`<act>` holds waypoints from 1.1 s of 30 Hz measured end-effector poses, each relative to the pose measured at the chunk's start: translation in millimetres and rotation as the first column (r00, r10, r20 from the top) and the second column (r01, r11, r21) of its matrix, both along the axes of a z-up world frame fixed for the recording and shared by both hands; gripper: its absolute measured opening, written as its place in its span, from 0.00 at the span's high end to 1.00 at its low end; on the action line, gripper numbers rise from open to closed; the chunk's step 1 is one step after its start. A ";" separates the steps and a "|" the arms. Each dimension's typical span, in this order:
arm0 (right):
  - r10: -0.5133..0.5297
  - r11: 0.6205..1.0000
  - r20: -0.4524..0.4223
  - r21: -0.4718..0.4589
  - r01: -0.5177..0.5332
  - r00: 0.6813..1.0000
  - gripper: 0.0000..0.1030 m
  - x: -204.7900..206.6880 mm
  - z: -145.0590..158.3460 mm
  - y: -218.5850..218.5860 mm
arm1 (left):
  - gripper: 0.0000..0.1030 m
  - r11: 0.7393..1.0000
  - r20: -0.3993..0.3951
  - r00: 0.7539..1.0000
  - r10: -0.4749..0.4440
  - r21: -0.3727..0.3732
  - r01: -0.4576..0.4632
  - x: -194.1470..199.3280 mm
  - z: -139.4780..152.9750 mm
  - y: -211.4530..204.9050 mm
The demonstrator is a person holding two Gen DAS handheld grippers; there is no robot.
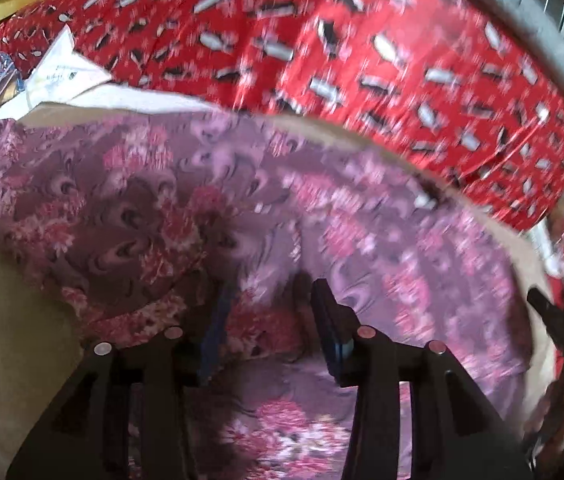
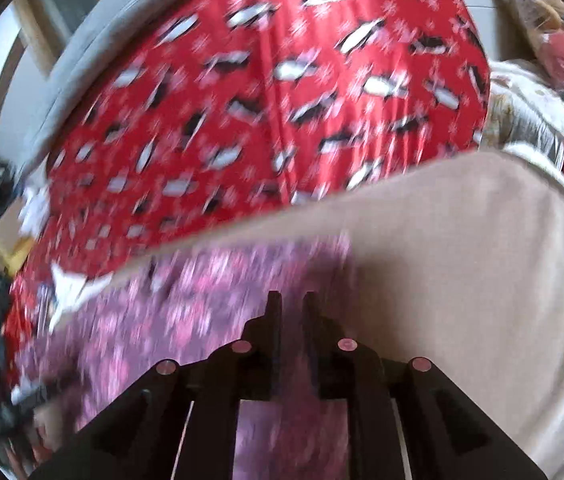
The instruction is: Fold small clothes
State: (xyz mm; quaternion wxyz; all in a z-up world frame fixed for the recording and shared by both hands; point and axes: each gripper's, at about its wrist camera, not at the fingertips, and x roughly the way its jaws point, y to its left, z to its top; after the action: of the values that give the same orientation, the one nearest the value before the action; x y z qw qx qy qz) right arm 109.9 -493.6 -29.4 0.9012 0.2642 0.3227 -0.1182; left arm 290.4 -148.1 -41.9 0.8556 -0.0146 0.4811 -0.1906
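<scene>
Left wrist view and right wrist view are both smeared by motion blur. Largest in each is the red patterned cloth with white and black marks [image 1: 361, 60] [image 2: 262, 100], which covers the far part of the scene. Just nearer lies the plain beige padded surface [image 1: 6, 340] [image 2: 461, 260], its bare part broad on the right of the right wrist view.

On that beige surface lies the small purple garment with pink floral print [image 1: 162, 208] [image 2: 142, 312], rumpled and partly doubled over, its far edge close to the red cloth. A white paper-like item [image 1: 62, 68] [image 2: 70, 284] rests at the border of the red cloth, beyond the garment's far corner.

The left gripper [image 1: 270, 304] stands moderately apart directly over the garment, with a raised fold of the floral fabric showing between its black fingers; whether the pads press on it cannot be told. The right gripper [image 2: 291, 304] shows only a narrow gap, with nothing seen between its fingertips, poised at the garment's right-hand edge where fabric meets bare beige surface.
</scene>
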 end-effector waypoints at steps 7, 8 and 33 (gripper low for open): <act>0.018 0.996 -0.084 -0.086 -0.025 0.996 0.76 1.1 -7.1 54.7 | 0.58 0.999 -0.030 1.000 -0.009 -0.031 0.008 -1.7 1.6 6.6; 0.047 0.996 -0.045 -0.072 -0.050 0.998 0.75 6.9 1.3 68.2 | 0.58 0.998 -0.044 0.999 -0.002 -0.056 0.000 0.1 4.0 11.9; 0.298 0.954 0.024 0.011 -0.299 0.954 0.68 89.0 -47.5 231.8 | 0.57 0.861 -0.004 0.863 0.505 0.075 -0.504 81.0 28.1 341.3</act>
State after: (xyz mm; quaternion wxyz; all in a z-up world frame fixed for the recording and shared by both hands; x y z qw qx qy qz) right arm 198.8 -261.8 -76.9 0.9102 0.2201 0.3499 0.0243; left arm 371.3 193.2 -13.8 0.8698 -0.1117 0.4771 0.0571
